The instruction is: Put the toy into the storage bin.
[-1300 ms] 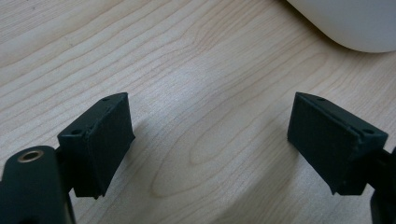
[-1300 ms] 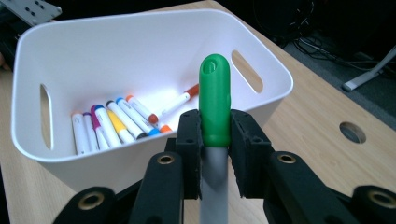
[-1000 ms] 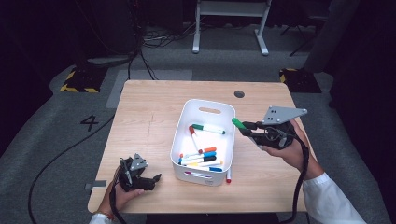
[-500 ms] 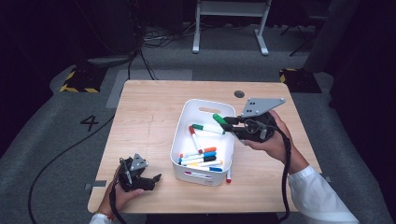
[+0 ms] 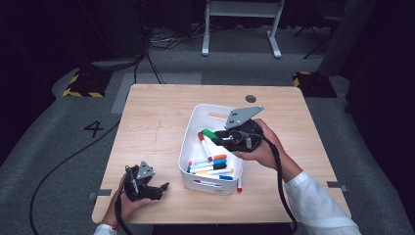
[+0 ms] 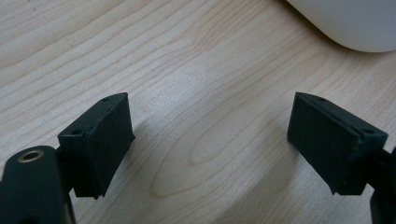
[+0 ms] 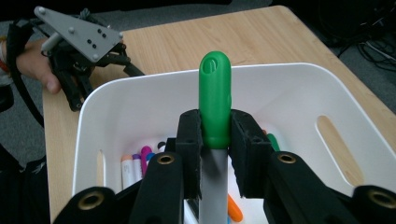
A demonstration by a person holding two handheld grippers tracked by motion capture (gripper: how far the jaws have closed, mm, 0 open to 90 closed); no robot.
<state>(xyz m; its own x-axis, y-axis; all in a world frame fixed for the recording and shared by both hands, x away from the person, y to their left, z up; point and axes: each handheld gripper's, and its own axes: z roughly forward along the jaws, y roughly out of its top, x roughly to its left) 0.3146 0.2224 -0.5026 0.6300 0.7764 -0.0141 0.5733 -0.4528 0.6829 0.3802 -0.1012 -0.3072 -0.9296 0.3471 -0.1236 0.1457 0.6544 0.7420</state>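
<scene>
Marker (image 7: 215, 100) with the green cap is pinched tight in the right gripper (image 5: 221, 137), hanging over the white bin (image 5: 188, 161) at roughly 3 o'clock of its rim, cap pointing to 9. Loads more markers (image 5: 211, 165) are lying inside. Left gripper (image 5: 159, 188) sits on the counter (image 5: 151, 122) at 7 o'clock from the bin, jaws wide, nothing in them.

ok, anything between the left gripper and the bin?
No. In the high view the left gripper sits beside the white bin with bare table between; the left gripper view shows plain wood up to the bin's corner.
</scene>
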